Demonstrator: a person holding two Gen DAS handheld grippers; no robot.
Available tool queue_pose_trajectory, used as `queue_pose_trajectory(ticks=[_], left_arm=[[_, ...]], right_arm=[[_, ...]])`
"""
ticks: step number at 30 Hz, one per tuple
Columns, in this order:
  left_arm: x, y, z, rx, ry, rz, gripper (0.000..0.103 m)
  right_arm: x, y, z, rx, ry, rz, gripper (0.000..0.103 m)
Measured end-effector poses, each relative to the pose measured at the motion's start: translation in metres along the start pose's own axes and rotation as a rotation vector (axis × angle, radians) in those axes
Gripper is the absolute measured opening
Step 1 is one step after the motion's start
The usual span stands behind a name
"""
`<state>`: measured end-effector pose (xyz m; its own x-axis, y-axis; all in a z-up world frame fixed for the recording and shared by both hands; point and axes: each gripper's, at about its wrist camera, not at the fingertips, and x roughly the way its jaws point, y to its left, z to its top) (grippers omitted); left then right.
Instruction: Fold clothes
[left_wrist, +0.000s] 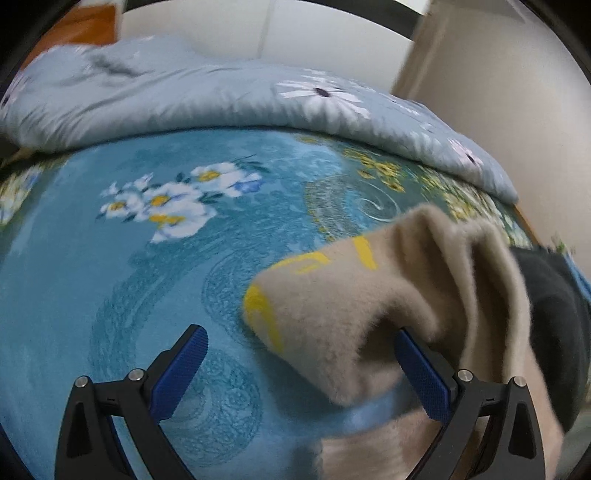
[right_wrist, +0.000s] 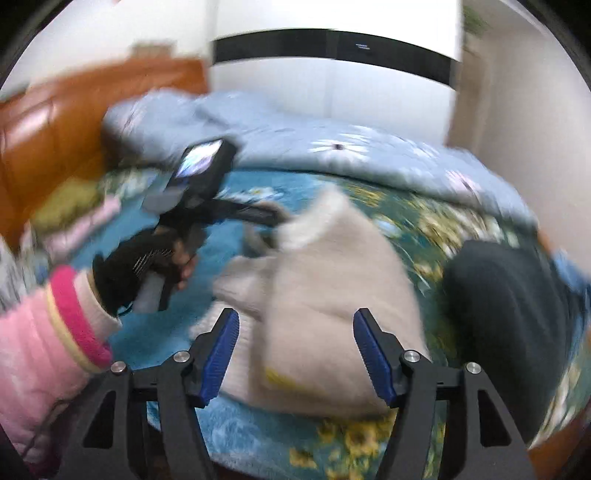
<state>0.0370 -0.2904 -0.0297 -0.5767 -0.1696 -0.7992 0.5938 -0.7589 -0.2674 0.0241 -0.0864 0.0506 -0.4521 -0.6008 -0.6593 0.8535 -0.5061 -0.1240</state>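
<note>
A sweater (right_wrist: 332, 295) lies mid-frame on the blanket (left_wrist: 110, 277), a dark garment (right_wrist: 509, 314) to its right, a quilt (left_wrist: 221, 99) bunched behind.

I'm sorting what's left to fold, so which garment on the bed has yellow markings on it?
The fuzzy beige garment, lying in front of both grippers, carries yellow markings. The dark garment beside it is plain black, with no print visible.
</note>
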Motion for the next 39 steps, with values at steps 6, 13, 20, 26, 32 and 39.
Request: queue_pose_trajectory(ticks=[6,13,20,26,32,39], left_arm=[[0.007,0.011,-0.004,-0.045,-0.049,0.043,0.084],[0.003,0.030,0.000,-0.122,-0.080,-0.038,0.064],[-0.015,0.050,-0.002,-0.201,-0.131,-0.060,0.039],[-0.049,0.076,0.001,-0.268,-0.238,-0.041,0.035],[-0.105,0.131,-0.004,-0.376,-0.420,0.050,0.011],[-0.107,0.194,-0.031,-0.505,-0.324,-0.023,0.013]], right_arm=[[0.039,0.030,-0.003,-0.102,0.087,-0.134,0.066],[0.009,0.002,-0.032,0.021,0.087,-0.224,0.065],[-0.035,-0.033,-0.055,0.206,0.077,-0.265,0.047],[-0.036,-0.033,-0.077,0.202,0.165,-0.270,0.047],[-0.044,-0.030,-0.090,0.210,0.163,-0.289,0.021],[-0.060,-0.034,-0.095,0.222,0.123,-0.310,0.015]])
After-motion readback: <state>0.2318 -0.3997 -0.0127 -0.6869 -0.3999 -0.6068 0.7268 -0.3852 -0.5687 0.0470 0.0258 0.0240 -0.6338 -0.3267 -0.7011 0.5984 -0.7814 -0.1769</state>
